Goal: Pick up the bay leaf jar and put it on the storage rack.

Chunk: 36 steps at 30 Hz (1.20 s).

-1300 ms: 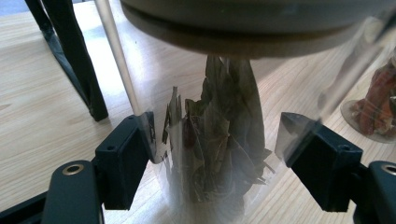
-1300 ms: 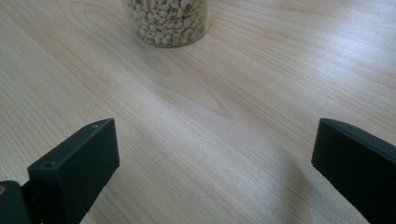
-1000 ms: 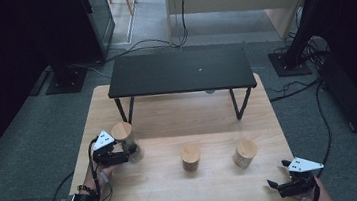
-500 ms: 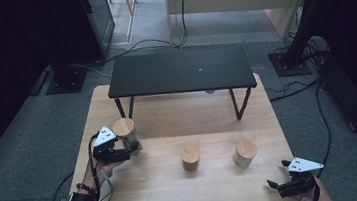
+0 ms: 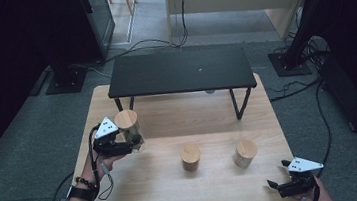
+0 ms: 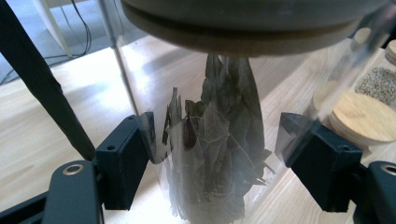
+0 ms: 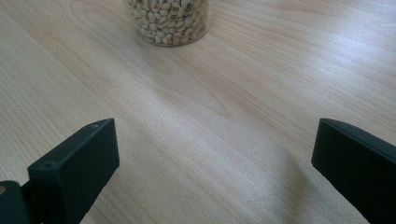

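Since the earlier frames the leaf jar (image 5: 129, 129) has been shifted a little by the left tongs (image 5: 133, 145), toward the black stand; the right tongs (image 5: 276, 186) have stayed where they were.

Left tongs: clenched on the leaf jar. In the left gripper view the clear glass wall (image 6: 219, 140) is seen between the two black pads (image 6: 126, 168), with each pad pressed against it, one on either side. Dried brown-green leaves (image 6: 215, 154) are packed inside, directly ahead of the tongs. A round wooden lid (image 6: 243, 23) caps the jar, above the pads. Whether the jar base is touching the surface (image 5: 176, 191) cannot be told.

To one side of the left tongs, past the held jar, a second jar with a wooden lid (image 6: 364, 119) is seen, and beyond it another holding grey-green grains (image 6: 380, 81).

Right tongs: released, jaws spread wide, nothing between them. Bare light wood is seen between and ahead of the jaws in the right gripper view. Farther ahead, well apart from the jaws, a glass jar of pale beans (image 7: 168, 21) is standing on the surface.

In the high view two lidded jars (image 5: 190, 157) (image 5: 245, 153) are standing between the two tongs, nearer the right ones. A low black stand (image 5: 181, 72) is set beyond both tongs, on the far half of the surface.
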Each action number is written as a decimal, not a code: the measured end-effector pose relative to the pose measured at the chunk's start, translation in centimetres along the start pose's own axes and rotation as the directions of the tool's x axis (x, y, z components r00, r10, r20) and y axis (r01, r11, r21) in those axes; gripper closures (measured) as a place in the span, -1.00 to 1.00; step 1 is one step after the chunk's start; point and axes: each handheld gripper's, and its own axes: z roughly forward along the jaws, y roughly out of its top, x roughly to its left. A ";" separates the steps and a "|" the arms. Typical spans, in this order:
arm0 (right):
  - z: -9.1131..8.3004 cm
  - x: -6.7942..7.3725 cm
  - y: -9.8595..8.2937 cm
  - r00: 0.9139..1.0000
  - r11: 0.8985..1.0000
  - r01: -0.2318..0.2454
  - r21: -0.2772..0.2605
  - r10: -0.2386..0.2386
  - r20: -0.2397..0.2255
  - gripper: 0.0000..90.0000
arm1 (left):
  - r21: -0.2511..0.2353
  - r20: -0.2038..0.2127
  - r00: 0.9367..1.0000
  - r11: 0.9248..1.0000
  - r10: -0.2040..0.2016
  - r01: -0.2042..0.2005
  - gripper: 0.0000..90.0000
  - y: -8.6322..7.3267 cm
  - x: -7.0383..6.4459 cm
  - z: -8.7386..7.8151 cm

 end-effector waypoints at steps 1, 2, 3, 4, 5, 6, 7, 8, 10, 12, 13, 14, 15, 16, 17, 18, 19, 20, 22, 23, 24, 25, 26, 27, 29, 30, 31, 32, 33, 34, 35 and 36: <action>0.0 0.0 0.0 1.000 1.000 0.000 0.000 0.000 0.000 -0.99 | -0.004 0.001 1.000 1.000 -0.003 0.003 -0.44 0.2 0.1 0.0; 0.0 0.0 0.0 1.000 1.000 0.000 0.000 0.000 0.000 -0.99 | -0.006 0.004 1.000 1.000 -0.004 0.004 -0.44 0.5 0.2 -0.1; 0.0 0.0 0.0 1.000 1.000 0.000 0.000 0.000 0.000 -0.99 | -0.007 0.006 1.000 1.000 -0.005 0.005 -0.44 0.7 0.2 -0.1; 0.0 0.0 0.0 1.000 1.000 0.000 0.000 0.000 0.000 -0.99 | -0.007 0.005 1.000 1.000 -0.004 0.004 -0.44 1.0 0.2 -0.2; 0.0 0.0 0.0 1.000 1.000 0.000 0.000 0.000 -0.001 -0.99 | -0.003 0.005 1.000 1.000 0.000 0.000 -0.44 1.4 0.2 -0.2; 0.0 0.0 0.0 1.000 1.000 0.000 0.000 0.000 -0.001 -0.99 | 0.000 0.009 1.000 1.000 0.002 -0.002 -0.44 1.7 0.3 -0.2; 0.0 0.0 0.0 1.000 1.000 -0.001 0.000 0.001 -0.001 -0.99 | 0.003 0.008 1.000 1.000 0.004 -0.004 -0.44 2.0 0.3 -0.2; 0.0 -0.1 0.0 1.000 1.000 -0.001 0.001 0.001 -0.002 -0.99 | 0.005 0.007 1.000 1.000 0.007 -0.007 -0.44 2.3 0.3 -0.1; 0.0 -0.1 0.0 1.000 1.000 0.000 0.001 0.000 -0.004 -0.99 | 0.004 0.006 1.000 1.000 0.008 -0.008 -0.44 2.8 0.3 -0.1; 0.0 -0.1 0.0 1.000 1.000 0.001 0.002 -0.001 -0.005 -0.99 | -0.002 0.008 1.000 1.000 -0.001 0.001 -0.44 3.2 0.4 -0.1; 0.0 -0.1 0.0 1.000 1.000 0.001 0.002 -0.001 -0.005 -0.99 | -0.006 0.009 1.000 1.000 -0.002 0.002 -0.44 3.3 0.5 -0.1; 0.0 -0.1 0.0 1.000 1.000 0.000 0.002 0.000 -0.006 -0.99 | -0.007 0.011 1.000 1.000 -0.002 0.002 -0.44 3.5 0.5 0.0; 0.0 -0.1 0.0 1.000 1.000 0.000 0.002 0.000 -0.005 -0.99 | -0.009 0.013 1.000 1.000 -0.003 0.003 -0.44 3.7 0.6 0.0; 0.0 -0.1 0.0 1.000 1.000 0.000 0.002 0.000 -0.005 -0.99 | -0.010 0.014 1.000 1.000 -0.004 0.005 -0.44 3.9 0.6 0.1; 0.0 -0.1 0.0 1.000 1.000 0.000 0.002 0.000 -0.005 -0.99 | -0.010 0.013 1.000 1.000 -0.004 0.004 -0.44 4.2 0.6 0.2; 0.0 -0.1 0.1 1.000 1.000 0.001 0.003 -0.001 -0.005 -0.99 | -0.013 0.013 1.000 1.000 -0.005 0.005 -0.44 4.4 0.6 0.3; 0.1 -0.1 0.1 1.000 1.000 0.001 0.004 -0.001 -0.005 -0.99 | -0.014 0.015 1.000 1.000 -0.006 0.006 -0.44 4.7 0.6 0.4; 0.1 -0.1 0.1 1.000 1.000 0.001 0.005 -0.001 -0.005 -0.99 | -0.015 0.014 1.000 1.000 -0.001 0.001 -0.44 4.9 0.6 0.4; 0.1 -0.1 0.1 1.000 1.000 0.000 0.004 0.000 -0.001 -1.00 | -0.018 0.016 1.000 1.000 0.005 -0.005 -0.44 5.4 0.6 0.4; 0.1 0.0 0.1 1.000 1.000 -0.002 0.005 0.002 0.001 -1.00 | -0.023 0.017 1.000 1.000 0.006 -0.005 -0.44 5.6 0.6 0.4; 0.1 0.0 0.1 1.000 1.000 -0.002 0.004 0.002 0.002 -1.00 | -0.023 0.019 1.000 1.000 0.004 -0.004 -0.44 5.9 0.6 0.4; 0.1 0.0 0.1 1.000 1.000 -0.002 0.004 0.002 0.002 -1.00 | -0.023 0.019 1.000 1.000 0.004 -0.004 -0.44 5.9 0.6 0.4; 0.1 0.0 0.1 1.000 1.000 -0.001 0.005 0.001 0.002 -1.00 | -0.027 0.020 1.000 1.000 0.006 -0.006 -0.44 6.1 0.6 0.4; 0.1 0.0 0.1 1.000 1.000 0.000 0.008 0.000 0.001 -1.00 | -0.025 0.014 1.000 1.000 0.008 -0.008 -0.44 6.6 0.5 0.4; 0.1 0.0 0.2 1.000 1.000 0.001 0.009 -0.001 0.001 -1.00 | -0.023 0.012 1.000 1.000 0.009 -0.009 -0.44 6.9 0.5 0.5; 0.1 0.0 0.2 1.000 1.000 0.003 0.010 -0.003 0.001 -1.00 | -0.024 0.013 1.000 1.000 0.013 -0.013 -0.44 7.3 0.4 0.5; 0.1 0.0 0.2 1.000 1.000 0.003 0.009 -0.003 0.001 -1.00 | -0.022 0.010 1.000 1.000 0.015 -0.015 -0.44 7.5 0.3 0.5; 0.1 0.0 0.2 1.000 1.000 0.003 0.009 -0.003 0.000 -1.00 | -0.022 0.010 1.000 1.000 0.015 -0.015 -0.44 7.5 0.3 0.5; 0.1 0.0 0.2 1.000 1.000 0.003 0.010 -0.003 0.000 -1.00 | -0.022 0.012 1.000 1.000 0.015 -0.015 -0.44 7.8 0.3 0.6; 0.1 0.0 0.2 1.000 1.000 0.005 0.010 -0.005 0.000 -1.00 | -0.022 0.011 1.000 1.000 0.018 -0.018 -0.44 8.0 0.3 0.6; 0.1 0.0 0.2 1.000 1.000 0.005 0.011 -0.005 0.000 -1.00 | -0.021 0.011 1.000 1.000 0.020 -0.020 -0.44 8.2 0.3 0.6; 0.1 0.0 0.2 1.000 1.000 0.005 0.011 -0.005 0.000 -1.00 | -0.021 0.011 1.000 1.000 0.020 -0.020 -0.44 8.2 0.3 0.6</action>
